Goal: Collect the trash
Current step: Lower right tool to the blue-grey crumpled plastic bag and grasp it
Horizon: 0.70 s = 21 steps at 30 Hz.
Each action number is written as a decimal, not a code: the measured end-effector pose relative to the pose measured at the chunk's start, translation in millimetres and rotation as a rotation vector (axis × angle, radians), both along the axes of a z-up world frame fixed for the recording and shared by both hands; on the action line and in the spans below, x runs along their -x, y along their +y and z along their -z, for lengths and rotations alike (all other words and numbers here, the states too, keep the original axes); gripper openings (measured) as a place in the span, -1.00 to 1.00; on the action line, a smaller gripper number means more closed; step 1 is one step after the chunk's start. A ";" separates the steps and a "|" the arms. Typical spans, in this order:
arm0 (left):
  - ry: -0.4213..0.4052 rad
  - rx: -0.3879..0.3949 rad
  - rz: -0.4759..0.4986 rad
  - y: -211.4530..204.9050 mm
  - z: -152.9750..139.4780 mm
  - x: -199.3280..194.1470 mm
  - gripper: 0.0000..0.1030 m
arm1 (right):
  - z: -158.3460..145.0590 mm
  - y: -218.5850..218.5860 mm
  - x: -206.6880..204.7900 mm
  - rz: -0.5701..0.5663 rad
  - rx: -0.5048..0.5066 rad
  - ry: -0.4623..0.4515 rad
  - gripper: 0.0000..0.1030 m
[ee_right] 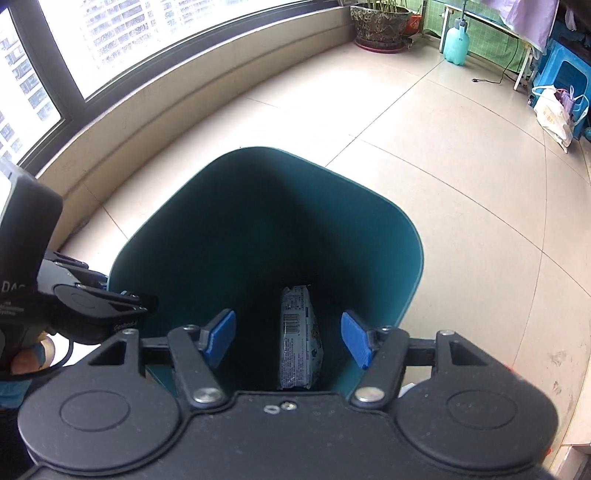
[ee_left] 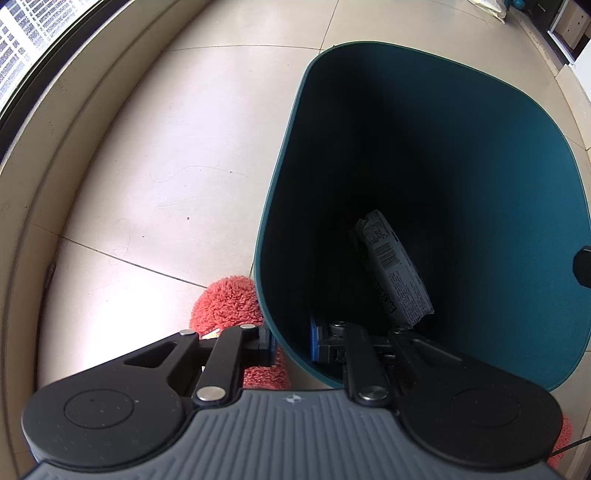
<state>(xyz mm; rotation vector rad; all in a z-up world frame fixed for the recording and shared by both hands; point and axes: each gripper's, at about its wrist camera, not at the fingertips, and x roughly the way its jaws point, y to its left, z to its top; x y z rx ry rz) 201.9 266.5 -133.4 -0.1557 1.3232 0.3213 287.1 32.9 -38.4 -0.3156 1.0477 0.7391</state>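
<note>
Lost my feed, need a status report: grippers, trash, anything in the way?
Left gripper shut on teal bin rim. Right gripper open, empty, above bin. Snack wrapper inside. Nothing blocking.

One teal bin (ee_right: 229, 221), one wrapper (ee_right: 299, 339) inside it, one potted plant (ee_right: 380, 22), one spray bottle (ee_right: 456, 44).

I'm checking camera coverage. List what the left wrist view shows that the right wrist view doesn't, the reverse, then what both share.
Left wrist only: a red fluffy slipper beside the bin, and the left tool shut on the bin's near rim.

Right wrist only: a potted plant, a teal spray bottle, a white tote bag, the window, and the right tool open and empty.

Both: the teal trash bin with a snack wrapper inside, on tiled floor.
</note>
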 end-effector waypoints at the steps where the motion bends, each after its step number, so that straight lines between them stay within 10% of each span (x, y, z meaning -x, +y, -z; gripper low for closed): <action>1: 0.000 -0.002 0.001 0.1 0.1 0.1 -0.71 | -4.4 -9.7 4.2 0.011 -0.008 -0.008 0.26; 11: -0.002 -0.005 0.002 -0.9 0.2 0.5 -0.71 | 14.4 -109.0 4.1 0.166 0.032 0.003 0.41; 21: 0.001 -0.006 0.000 -1.1 0.1 0.1 -0.71 | 111.1 -146.7 -25.8 0.367 0.056 0.126 0.75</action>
